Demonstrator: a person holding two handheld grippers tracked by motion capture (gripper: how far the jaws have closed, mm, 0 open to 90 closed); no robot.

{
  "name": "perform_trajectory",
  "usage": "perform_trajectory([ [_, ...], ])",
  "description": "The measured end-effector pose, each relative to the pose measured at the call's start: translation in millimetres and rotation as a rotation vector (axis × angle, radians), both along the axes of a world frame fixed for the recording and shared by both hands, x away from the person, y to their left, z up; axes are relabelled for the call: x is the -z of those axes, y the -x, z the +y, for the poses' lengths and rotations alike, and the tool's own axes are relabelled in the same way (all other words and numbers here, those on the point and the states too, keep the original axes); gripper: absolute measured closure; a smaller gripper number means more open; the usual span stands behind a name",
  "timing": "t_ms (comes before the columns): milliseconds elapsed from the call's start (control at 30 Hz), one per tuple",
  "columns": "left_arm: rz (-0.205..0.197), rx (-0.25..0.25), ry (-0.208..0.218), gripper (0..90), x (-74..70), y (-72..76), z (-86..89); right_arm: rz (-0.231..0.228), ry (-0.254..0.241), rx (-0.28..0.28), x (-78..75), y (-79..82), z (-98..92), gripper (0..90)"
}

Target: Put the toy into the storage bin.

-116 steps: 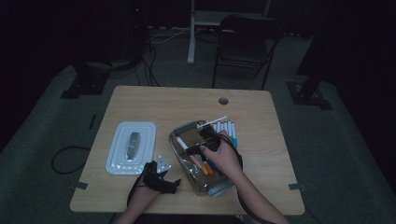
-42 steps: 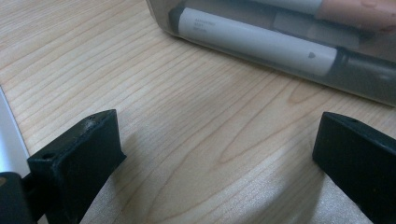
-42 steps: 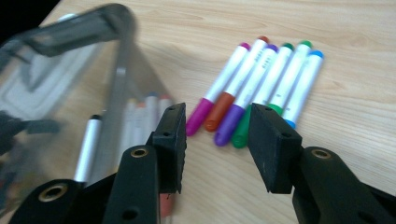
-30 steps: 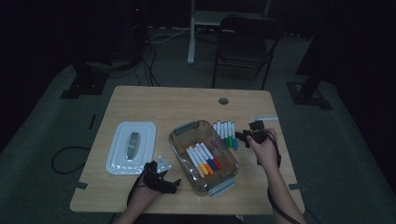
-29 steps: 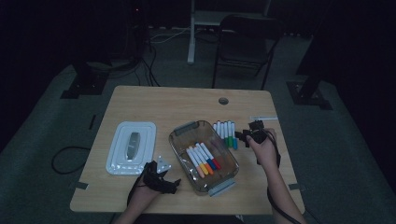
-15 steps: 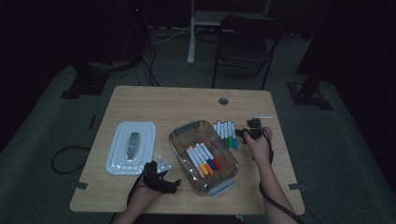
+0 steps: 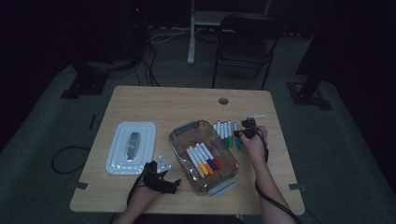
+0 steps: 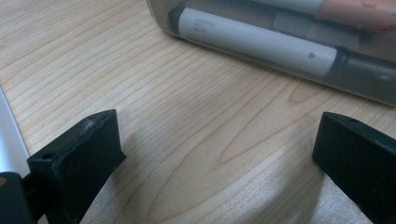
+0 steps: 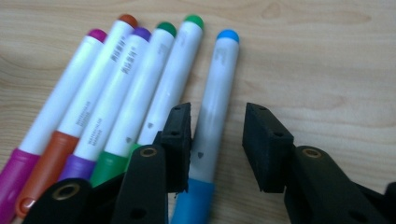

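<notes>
A clear container [image 7: 224, 183] holds several markers [image 7: 203, 157] with red, orange, yellow and blue caps. To its right a row of markers [image 7: 225, 132] lies on the wooden table [image 7: 177, 105]. My right gripper [image 7: 239, 134] is down at the row's right end. It stands open [image 9: 217, 121], its jaws either side of the blue marker [image 9: 218, 79], beside two green markers [image 9: 161, 84] and purple, orange and magenta ones. My left gripper [image 7: 173, 182] rests open [image 8: 219, 135] on the table, facing the container wall [image 8: 280, 18], behind which lies a white-barrelled marker [image 8: 257, 39].
A white lid [image 7: 122, 158] with a grey handle [image 7: 133, 144] lies at the left of the table, its edge [image 8: 9, 135] beside my left jaw. A small white object [image 7: 256, 115] lies behind the right gripper. A cable hole [image 7: 223, 100] and a chair [image 7: 245, 42] are farther back.
The right gripper left the container, swung out to the right of the marker row, then moved in left and now straddles the blue marker. The left gripper has stayed put.
</notes>
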State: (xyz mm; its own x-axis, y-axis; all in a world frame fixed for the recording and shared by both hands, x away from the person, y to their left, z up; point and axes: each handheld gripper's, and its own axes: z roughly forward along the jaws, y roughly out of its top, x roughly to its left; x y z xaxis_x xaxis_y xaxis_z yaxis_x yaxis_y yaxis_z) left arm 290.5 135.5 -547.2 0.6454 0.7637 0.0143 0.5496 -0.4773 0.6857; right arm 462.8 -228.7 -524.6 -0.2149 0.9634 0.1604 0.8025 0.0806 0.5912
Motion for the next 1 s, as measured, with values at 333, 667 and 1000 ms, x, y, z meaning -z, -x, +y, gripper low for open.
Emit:
perform_trajectory([
  [333,0.000,-0.001,0.000,1.9,0.0,0.1,-0.1,0.020,0.049,0.044,-0.3,1.1,-6.8,76.5],
  [667,0.000,0.000,0.001,1.9,0.0,0.1,-0.1,0.015,-0.072,0.068,-27.3,17.9,-20.5,76.5],
  [1000,0.000,0.000,-0.001,1.9,0.0,0.0,0.0,-0.035,-0.188,-0.031,-77.4,56.0,-13.4,76.5],
])
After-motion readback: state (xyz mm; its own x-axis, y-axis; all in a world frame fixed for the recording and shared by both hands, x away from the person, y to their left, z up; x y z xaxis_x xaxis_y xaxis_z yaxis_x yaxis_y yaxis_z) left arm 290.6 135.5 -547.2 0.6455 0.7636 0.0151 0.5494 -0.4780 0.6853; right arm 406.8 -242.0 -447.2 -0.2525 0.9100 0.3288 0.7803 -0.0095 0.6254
